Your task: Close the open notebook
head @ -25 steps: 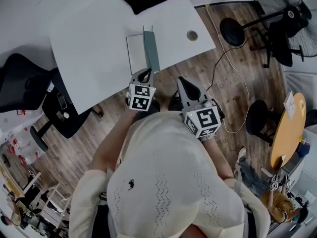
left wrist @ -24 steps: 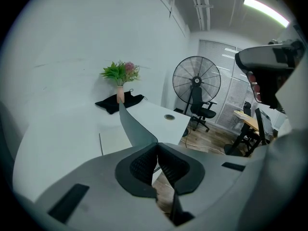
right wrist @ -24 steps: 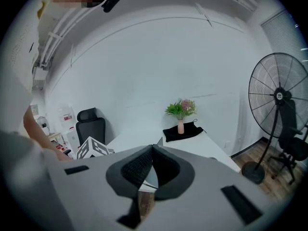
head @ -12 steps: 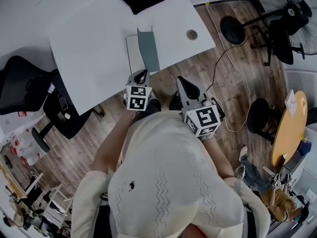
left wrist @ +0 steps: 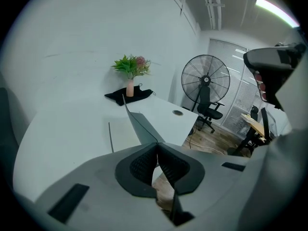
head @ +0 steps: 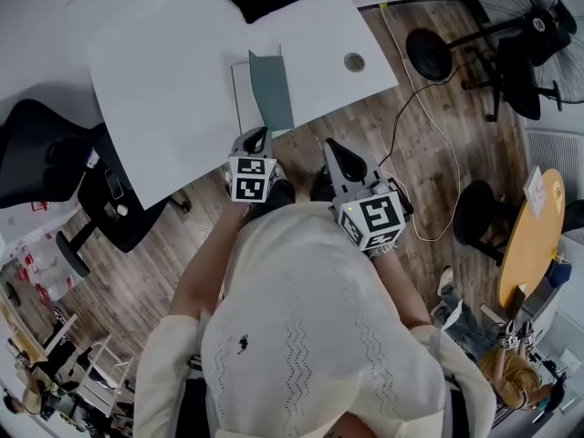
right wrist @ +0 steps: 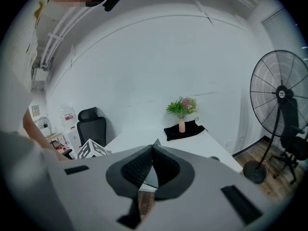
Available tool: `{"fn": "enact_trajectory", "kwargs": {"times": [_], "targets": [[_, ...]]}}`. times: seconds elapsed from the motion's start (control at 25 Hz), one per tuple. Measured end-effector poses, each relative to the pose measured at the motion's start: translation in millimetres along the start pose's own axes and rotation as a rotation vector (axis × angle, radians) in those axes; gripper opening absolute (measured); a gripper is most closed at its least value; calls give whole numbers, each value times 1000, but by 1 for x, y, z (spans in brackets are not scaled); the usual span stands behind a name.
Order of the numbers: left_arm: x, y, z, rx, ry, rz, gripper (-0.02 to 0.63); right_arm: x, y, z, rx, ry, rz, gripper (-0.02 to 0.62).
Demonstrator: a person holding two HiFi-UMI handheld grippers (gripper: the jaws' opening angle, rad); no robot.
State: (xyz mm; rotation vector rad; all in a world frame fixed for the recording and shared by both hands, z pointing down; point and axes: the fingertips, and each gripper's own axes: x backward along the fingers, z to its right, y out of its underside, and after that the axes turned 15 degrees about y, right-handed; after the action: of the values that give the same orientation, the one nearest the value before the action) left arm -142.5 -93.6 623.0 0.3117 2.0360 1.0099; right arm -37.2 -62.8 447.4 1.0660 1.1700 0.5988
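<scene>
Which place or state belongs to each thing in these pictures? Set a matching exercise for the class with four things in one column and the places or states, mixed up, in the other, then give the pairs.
Things
1. grey-covered notebook
2. small pink vase
3. round grey grommet
4. black pedestal fan

Places or states
A. stands on the wooden floor, off the table
B. cover tilted up, not lying flat
C. on the black cloth at the far edge
D. set into the white table near its right corner

Pairs: 1-B, 2-C, 3-D, 4-A
</scene>
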Motion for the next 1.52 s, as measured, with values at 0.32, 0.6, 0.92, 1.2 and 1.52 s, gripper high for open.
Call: {"fn": "enact_trajectory", "kwargs": {"times": [0.32, 0.6, 0.92, 1.2, 1.52], "targets": [[4, 8, -11, 31, -29, 15, 17, -2, 1, 3, 5, 4, -5, 2], [8, 12, -19, 67, -53, 30, 17, -3, 0, 3, 10, 3, -6, 2], [12, 20, -29, 121, -80, 27, 17, -4, 1, 2, 14, 0, -10, 2], [13, 31, -41, 167, -96, 14, 18, -6, 1, 4, 13, 7, -11, 2], [12, 41, -50, 199, -108, -1, 18, -7, 1, 5, 18, 10, -14, 2]]}}
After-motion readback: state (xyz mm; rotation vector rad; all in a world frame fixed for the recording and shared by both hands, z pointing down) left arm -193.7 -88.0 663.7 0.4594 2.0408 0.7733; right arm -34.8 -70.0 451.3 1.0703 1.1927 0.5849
